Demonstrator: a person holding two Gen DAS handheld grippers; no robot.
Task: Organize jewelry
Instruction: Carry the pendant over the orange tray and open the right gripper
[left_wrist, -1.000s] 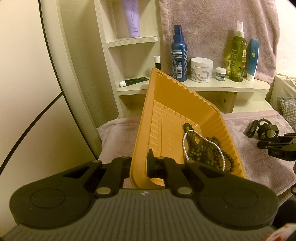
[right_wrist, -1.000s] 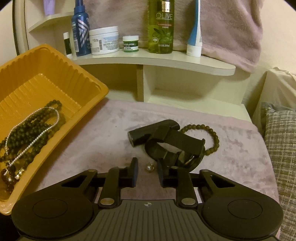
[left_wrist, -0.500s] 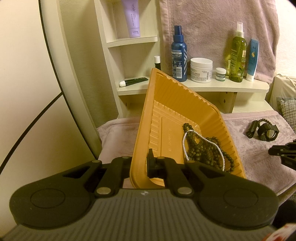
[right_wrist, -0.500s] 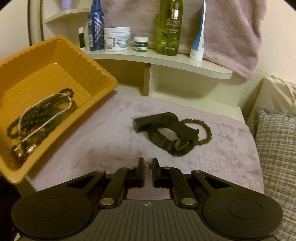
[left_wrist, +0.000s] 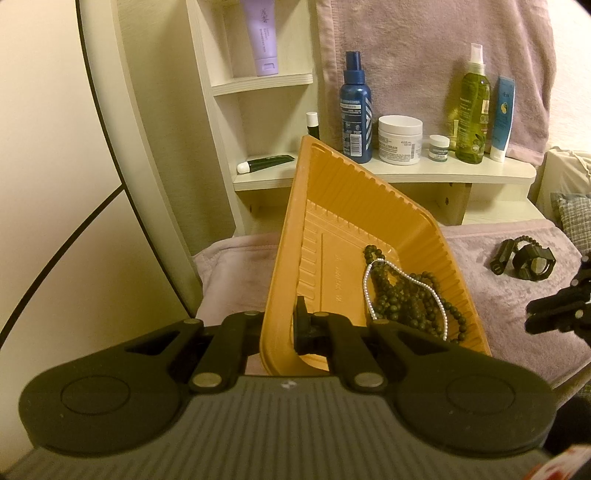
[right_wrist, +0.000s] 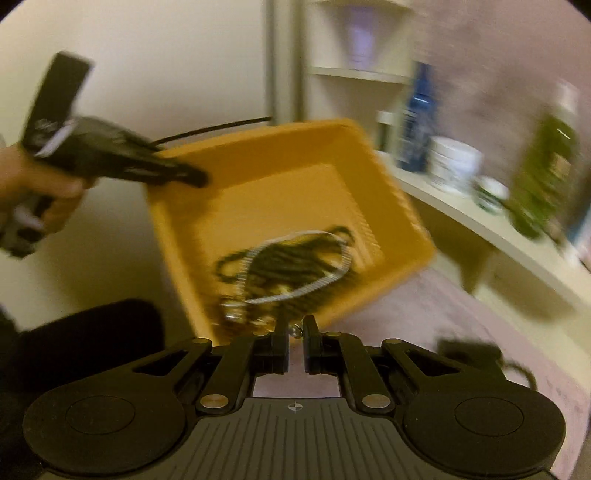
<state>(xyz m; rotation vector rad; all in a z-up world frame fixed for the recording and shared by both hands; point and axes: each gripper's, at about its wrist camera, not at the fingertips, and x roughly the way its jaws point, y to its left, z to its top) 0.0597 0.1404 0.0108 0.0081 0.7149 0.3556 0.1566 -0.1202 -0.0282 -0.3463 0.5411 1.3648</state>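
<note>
Matte black gripper (right_wrist: 294, 338), brass pivot screws, bare-skinned hand (right_wrist: 44, 184)

Mauve blanket (left_wrist: 509, 295) spread across lower right of the left wrist view. Resting directly on it, far right: black watch (left_wrist: 533, 258) touching dark bead bracelet (left_wrist: 526, 239).

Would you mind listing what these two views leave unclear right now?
- Small item between the right gripper's jaws: too small and blurred in the right wrist view to identify.
- Clasp end of the necklaces: smeared by motion blur there.
- Watch and the bracelet behind it: tiny in the left wrist view, so their contact is unclear.
- Left gripper's outer finger: hidden behind the yellow tray wall.
</note>
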